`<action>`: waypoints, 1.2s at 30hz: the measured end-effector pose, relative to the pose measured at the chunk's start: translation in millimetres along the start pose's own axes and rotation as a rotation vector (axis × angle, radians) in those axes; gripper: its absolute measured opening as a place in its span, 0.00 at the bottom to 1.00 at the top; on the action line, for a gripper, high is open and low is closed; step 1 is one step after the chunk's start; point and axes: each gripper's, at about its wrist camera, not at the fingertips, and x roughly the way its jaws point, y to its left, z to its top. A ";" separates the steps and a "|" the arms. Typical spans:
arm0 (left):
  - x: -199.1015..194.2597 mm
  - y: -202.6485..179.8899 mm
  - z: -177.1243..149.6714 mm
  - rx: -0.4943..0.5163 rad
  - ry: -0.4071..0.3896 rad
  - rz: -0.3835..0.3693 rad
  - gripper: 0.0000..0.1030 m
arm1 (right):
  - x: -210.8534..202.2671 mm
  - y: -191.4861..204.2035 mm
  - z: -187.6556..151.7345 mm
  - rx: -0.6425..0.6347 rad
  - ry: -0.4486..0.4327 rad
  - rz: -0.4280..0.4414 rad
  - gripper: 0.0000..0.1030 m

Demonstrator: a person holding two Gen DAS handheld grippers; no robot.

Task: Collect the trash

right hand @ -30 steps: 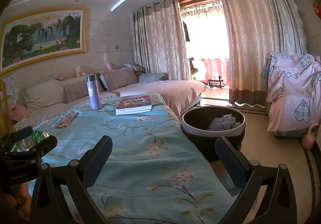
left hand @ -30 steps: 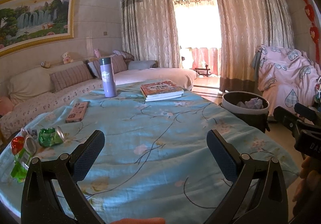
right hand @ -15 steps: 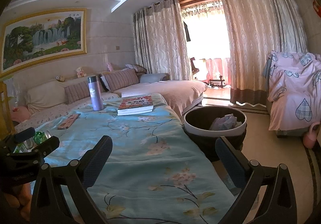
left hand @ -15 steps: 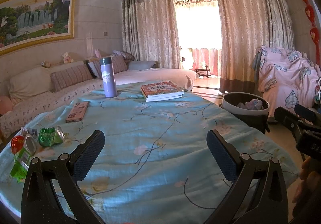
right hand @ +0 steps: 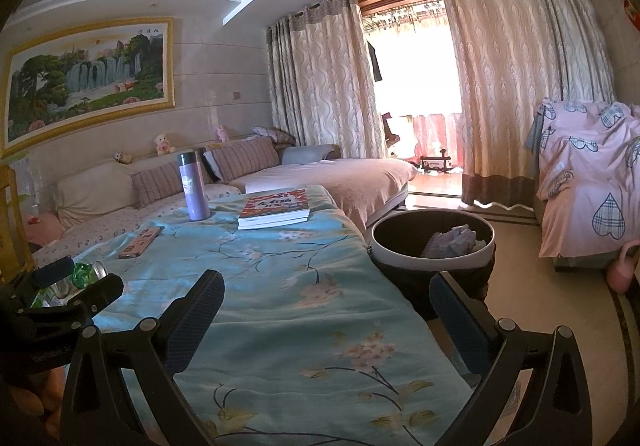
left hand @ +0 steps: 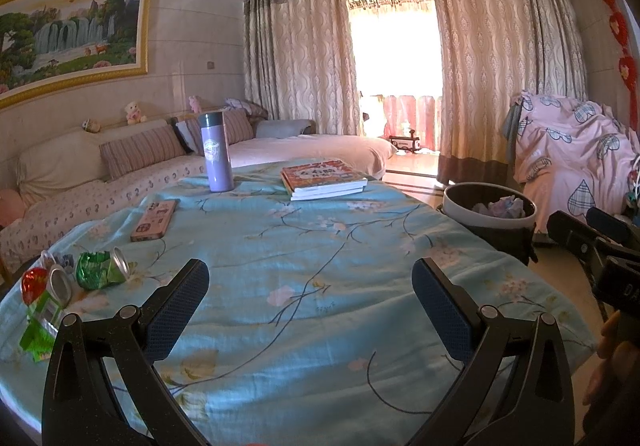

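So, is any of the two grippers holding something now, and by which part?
Nothing is held: left gripper and right gripper are both open and empty.

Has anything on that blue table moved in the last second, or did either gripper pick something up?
Nothing visibly changed. The left gripper and right gripper are both open and empty, as before; the crushed green can and trash bin sit where they were.
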 end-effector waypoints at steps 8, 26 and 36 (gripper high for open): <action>-0.7 -0.1 -0.5 -0.001 0.003 -0.002 1.00 | -0.1 1.7 0.0 -0.001 0.000 0.002 1.00; -1.1 -2.0 -3.6 0.004 0.013 0.000 1.00 | -1.1 6.1 -1.0 0.001 -0.002 0.020 1.00; 1.6 -1.6 -3.4 0.002 0.028 -0.002 1.00 | -1.5 5.6 -0.5 0.008 0.003 0.027 1.00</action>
